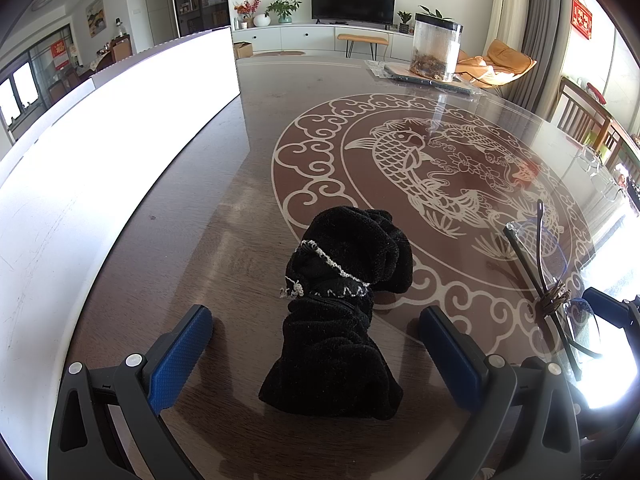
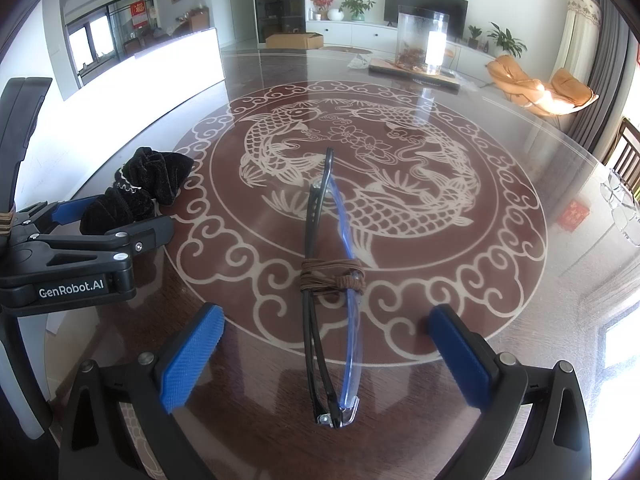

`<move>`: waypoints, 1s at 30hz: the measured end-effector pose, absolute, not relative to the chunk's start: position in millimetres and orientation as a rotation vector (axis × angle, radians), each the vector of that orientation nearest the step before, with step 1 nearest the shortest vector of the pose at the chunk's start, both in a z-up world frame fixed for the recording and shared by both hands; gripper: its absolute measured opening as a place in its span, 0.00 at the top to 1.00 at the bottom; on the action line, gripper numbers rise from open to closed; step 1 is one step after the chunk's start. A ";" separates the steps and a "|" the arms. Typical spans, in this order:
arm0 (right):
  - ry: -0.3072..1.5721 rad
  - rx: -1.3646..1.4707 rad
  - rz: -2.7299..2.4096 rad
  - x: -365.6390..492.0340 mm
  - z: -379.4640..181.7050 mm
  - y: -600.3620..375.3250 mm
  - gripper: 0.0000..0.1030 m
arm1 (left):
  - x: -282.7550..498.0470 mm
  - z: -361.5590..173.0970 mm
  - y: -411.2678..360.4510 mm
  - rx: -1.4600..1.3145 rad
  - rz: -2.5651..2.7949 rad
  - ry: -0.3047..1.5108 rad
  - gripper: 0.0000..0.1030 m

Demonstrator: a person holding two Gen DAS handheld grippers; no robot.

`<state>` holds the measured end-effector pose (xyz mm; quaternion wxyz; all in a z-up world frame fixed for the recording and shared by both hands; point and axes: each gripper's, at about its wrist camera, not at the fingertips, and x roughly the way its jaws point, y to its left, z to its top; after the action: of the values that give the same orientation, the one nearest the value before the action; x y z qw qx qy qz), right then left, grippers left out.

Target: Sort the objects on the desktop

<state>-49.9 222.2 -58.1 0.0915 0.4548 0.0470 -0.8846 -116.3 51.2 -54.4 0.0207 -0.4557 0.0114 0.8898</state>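
Left wrist view: the left tool stands released, its blue pads wide apart on either side of a black velvet pouch that lies at lower centre on the desk. The pouch looks soft, light and limp, gathered by a pale drawstring at its waist; it will likely sag and crumple, so the bunched waist seems the firmest place to pinch. At the right edge of the frame lie the folded glasses, near the pouch but not touching it. A white board fills the left side, and a clear jar stands far off at upper centre. Nothing lies between pads and pouch.

Right wrist view: the right tool is likewise spread, nothing held, with the glasses lying lengthwise between its pads at lower centre. Thin, stiff and probably fragile, the glasses sit on a glossy, slippery-looking top; a brown cord binds the middle, and that wrapped stretch seems a safer hold than the clear lenses. At middle left the left tool straddles the pouch. The two tools work close, so they may crowd each other.
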 end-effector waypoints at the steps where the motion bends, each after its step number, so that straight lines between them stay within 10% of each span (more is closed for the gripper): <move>1: 0.137 1.350 -2.628 -49.9 -58.1 222.3 0.00 | -116.3 -54.3 51.2 -1.413 2.759 0.035 0.00; 30: -0.038 1.358 -2.487 -61.6 -48.6 248.8 0.01 | -131.9 -52.0 47.3 -1.618 2.403 0.239 0.00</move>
<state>-61.6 248.8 -48.6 0.1530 0.4735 -0.0133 -0.8673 -131.9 47.2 -52.0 0.1172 -0.5529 0.0816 0.8209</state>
